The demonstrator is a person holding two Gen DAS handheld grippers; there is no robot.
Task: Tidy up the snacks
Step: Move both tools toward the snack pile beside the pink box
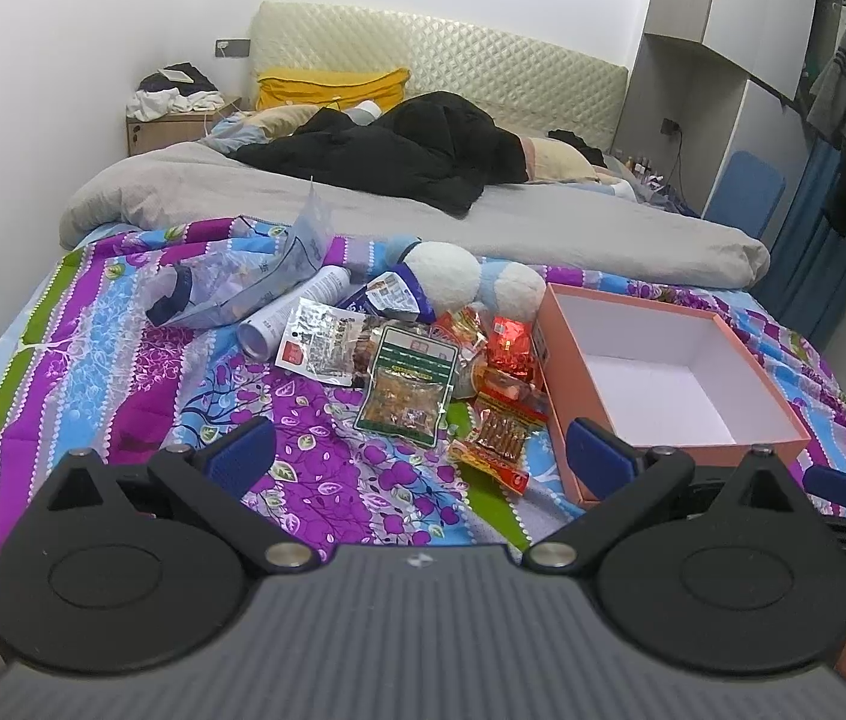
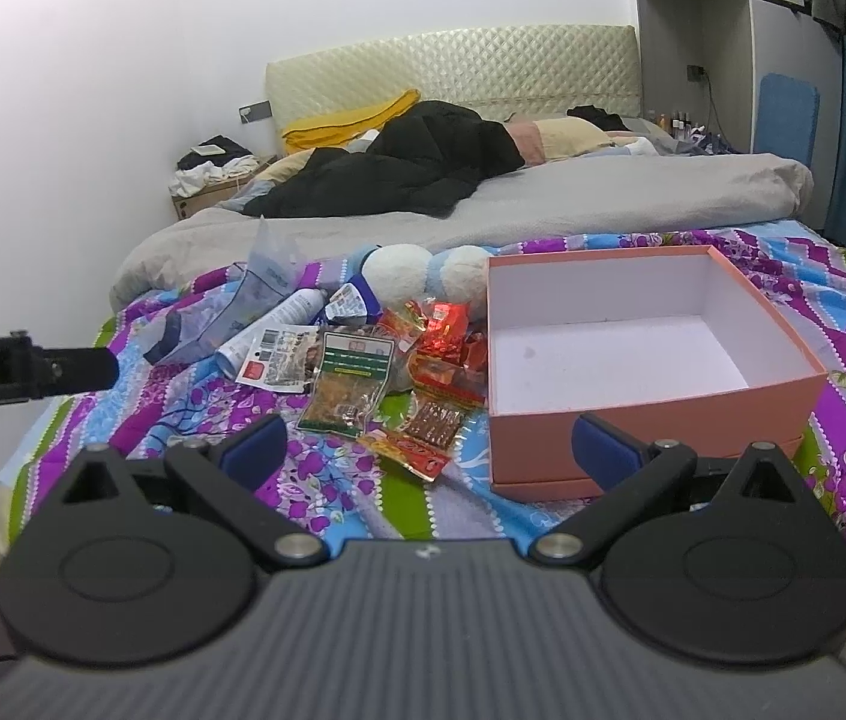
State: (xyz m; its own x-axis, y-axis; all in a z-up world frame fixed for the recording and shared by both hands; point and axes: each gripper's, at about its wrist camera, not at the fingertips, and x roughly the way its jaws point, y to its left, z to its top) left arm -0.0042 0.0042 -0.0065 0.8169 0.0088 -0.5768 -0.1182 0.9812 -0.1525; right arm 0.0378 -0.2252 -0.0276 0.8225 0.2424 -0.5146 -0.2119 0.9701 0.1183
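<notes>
- I see the bed (image 1: 195, 372) carrying everything; the pink box (image 2: 651, 420) sits empty, right and near.
- The snack pile (image 1: 423, 372) lies just left of the box, ahead of both grippers.
- A plush toy (image 1: 453, 276) sits behind the pile.
- My left gripper (image 1: 420, 459) and right gripper (image 2: 429, 450) hover with jaws wide, holding nothing; the green packet (image 2: 348, 387) runs near-to-far, nearer the left.

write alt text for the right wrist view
An open right gripper hovers over a colourful quilt, facing an empty pink box with a pile of snack packets to its left. A plush toy lies behind the pile.
</notes>
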